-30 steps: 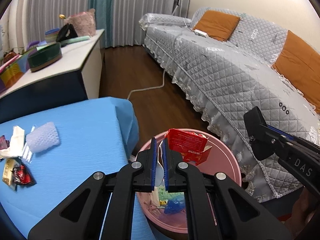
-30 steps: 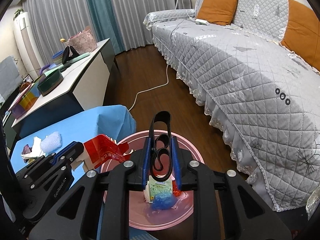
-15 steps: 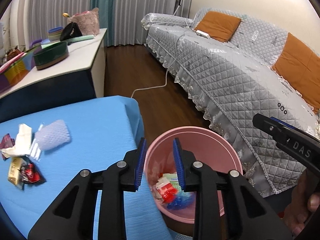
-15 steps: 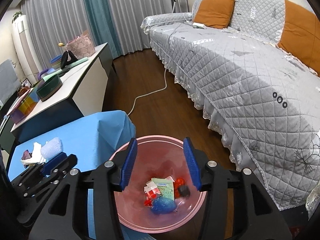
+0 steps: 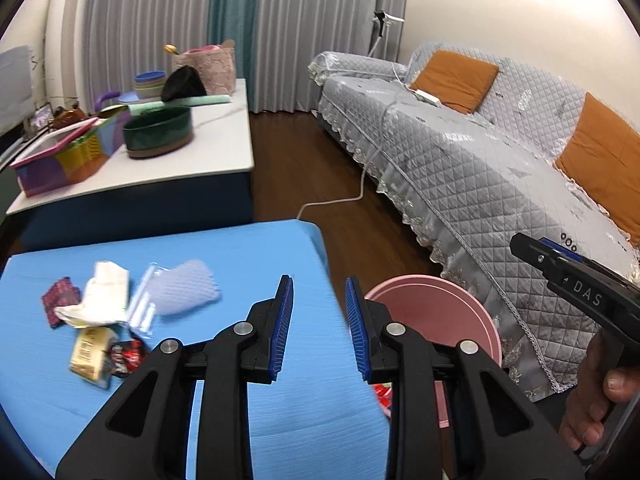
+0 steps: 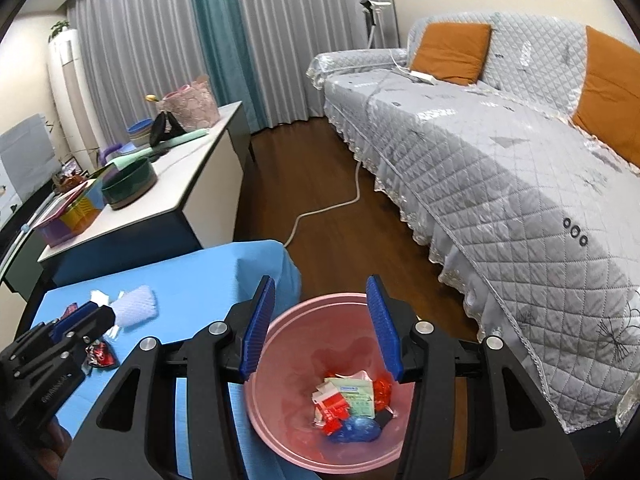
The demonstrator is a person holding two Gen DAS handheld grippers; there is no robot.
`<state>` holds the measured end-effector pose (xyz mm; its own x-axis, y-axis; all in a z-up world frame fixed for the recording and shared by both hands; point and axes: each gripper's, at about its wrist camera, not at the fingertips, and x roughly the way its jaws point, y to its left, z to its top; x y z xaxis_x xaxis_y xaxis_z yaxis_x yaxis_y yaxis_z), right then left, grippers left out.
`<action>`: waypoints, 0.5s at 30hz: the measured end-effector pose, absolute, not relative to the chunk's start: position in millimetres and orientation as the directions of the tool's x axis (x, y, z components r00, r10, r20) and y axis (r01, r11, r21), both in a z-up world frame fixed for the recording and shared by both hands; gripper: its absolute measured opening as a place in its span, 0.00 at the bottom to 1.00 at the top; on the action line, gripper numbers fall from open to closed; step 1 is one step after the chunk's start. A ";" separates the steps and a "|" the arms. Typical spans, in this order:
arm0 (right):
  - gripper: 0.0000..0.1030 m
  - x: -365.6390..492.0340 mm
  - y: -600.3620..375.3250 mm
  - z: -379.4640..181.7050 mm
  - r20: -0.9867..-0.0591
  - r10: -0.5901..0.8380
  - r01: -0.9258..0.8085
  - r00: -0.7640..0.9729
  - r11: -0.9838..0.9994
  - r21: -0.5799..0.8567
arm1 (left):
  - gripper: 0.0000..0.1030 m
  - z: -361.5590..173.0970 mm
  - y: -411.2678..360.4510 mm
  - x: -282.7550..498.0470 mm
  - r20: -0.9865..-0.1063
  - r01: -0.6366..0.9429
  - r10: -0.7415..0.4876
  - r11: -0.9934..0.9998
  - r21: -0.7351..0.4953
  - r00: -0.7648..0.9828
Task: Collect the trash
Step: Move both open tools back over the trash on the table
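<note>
Blue-padded left tool (image 5: 319,330): jaws apart with nothing between them, having opened within the last second; it hangs over the right edge of the desk.
Right tool (image 6: 322,330): jaws spread wide and empty, likewise opened within the last second; it hangs above the pink bin, whose inside shows between the pads.
Right hand (image 5: 596,396): bare fingers wrapped round the right tool's handle, at the lower right of the left wrist view.
Pink bin (image 6: 280,412): round, on the wooden floor just beside the desk's right edge; red wrappers, a pale green printed packet and a crumpled blue piece lie at its bottom.
Desk (image 5: 256,256): covered in blue cloth.
Trash on the desk (image 5: 100,320): a loose cluster toward the left part, well apart from the bin; it takes in a white foam net sleeve (image 5: 182,286), a crumpled white tissue, a clear plastic bag, a dark red wrapper, a yellowish packet and a red-black wrapper.
Sofa (image 6: 500,168): grey quilted cover, orange cushions, across the floor to the right.
White cable (image 6: 324,210): runs over the floor toward the sofa.
Sideboard (image 5: 208,148): white top, carrying a dark green bowl and coloured boxes.
</note>
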<state>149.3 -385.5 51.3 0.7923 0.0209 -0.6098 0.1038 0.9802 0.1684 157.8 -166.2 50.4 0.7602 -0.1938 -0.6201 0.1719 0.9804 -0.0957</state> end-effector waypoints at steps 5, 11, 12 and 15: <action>0.45 151.3 -365.0 55.8 -0.599 0.043 0.067 0.799 0.985 0.160 | 0.27 60.3 -137.7 150.9 -0.606 0.141 -0.169 0.986 -0.094 0.777; 0.42 153.2 -336.1 58.4 -0.584 0.067 0.025 0.809 0.989 0.147 | 0.26 67.6 -98.3 144.1 -0.590 0.094 -0.137 0.990 -0.102 0.795; 0.41 153.9 -331.9 58.6 -0.582 0.069 0.019 0.810 0.989 0.145 | 0.26 67.7 -92.5 142.4 -0.589 0.088 -0.132 0.991 -0.102 0.797; 0.40 155.8 -315.9 60.1 -0.572 0.080 -0.002 0.816 0.991 0.135 | 0.26 68.4 -73.1 138.3 -0.585 0.066 -0.113 0.993 -0.100 0.803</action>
